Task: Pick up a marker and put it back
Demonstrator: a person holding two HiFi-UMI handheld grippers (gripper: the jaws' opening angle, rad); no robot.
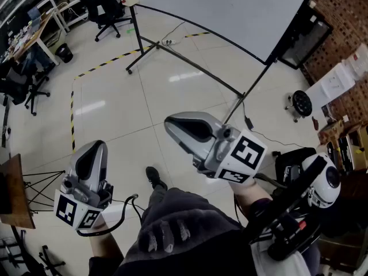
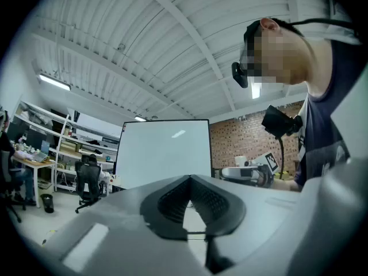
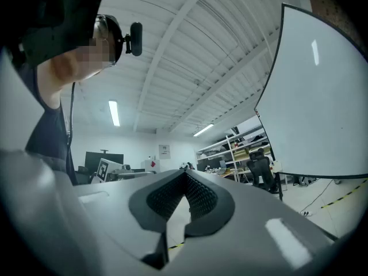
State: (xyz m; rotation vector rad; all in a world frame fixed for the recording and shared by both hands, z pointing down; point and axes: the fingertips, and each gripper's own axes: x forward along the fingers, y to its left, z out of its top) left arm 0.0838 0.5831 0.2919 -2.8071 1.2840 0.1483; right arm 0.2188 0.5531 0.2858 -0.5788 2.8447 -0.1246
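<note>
Left gripper: held low at the person's left side over the tiled floor, its nose pointed away from the body and roughly level.
Left gripper jaws: seen in the left gripper view to be brought together at the tips, with nothing between them.
Left forearm: seen bare under the marker cube, close in to the body.
Right gripper: carried higher and further forward than the left one, angled toward the whiteboard stand.
Right gripper jaws: seen in the right gripper view to be closed tip to tip, with nothing gripped.
Right hand: wrapped on the handle just below that gripper's marker cube.
Spacing: the two grippers are held well apart, side by side.
Marker: not made out in any view; its place cannot be told.
Whiteboard: stood on its black stand ahead of the person; it is seen straight ahead in the left gripper view and at the right edge in the right gripper view.
Floor tape: yellow and black, laid on the tiles to the left of the stand.
Brick wall: seen at the far right, behind the whiteboard.
</note>
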